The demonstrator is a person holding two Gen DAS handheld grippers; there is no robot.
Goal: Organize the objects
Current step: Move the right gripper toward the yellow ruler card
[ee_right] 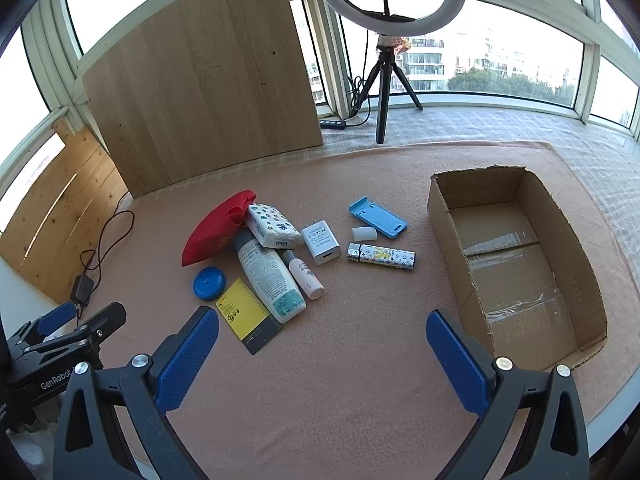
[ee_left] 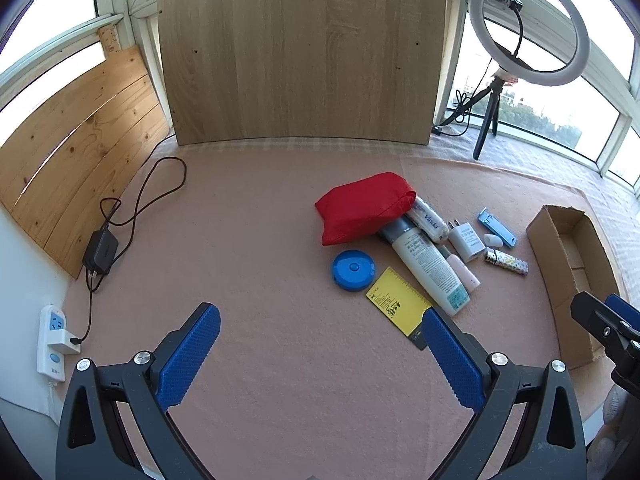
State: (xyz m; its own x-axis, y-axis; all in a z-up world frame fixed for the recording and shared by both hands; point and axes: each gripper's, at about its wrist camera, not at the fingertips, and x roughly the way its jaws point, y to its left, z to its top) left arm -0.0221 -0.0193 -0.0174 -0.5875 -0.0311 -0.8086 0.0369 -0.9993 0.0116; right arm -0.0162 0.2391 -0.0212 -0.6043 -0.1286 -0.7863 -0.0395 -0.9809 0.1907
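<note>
Fingers (ee_right: 188, 356) of both grippers gape wide and empty, so sorting seems unstarted; next, probably lift the lighter (ee_right: 381, 257) into the box (ee_right: 448, 216).

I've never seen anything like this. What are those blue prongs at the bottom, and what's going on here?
Those are two hand-held grippers, each with its own camera looking along its blue padded fingers. One picture comes from the left gripper, the other from the right gripper. Both are open and hold nothing. On the pink cloth-covered table lie a red fabric pouch, a white lotion bottle, a round blue tape measure and a yellow ruler card, among other small items. The brown cardboard box stands empty.
</note>
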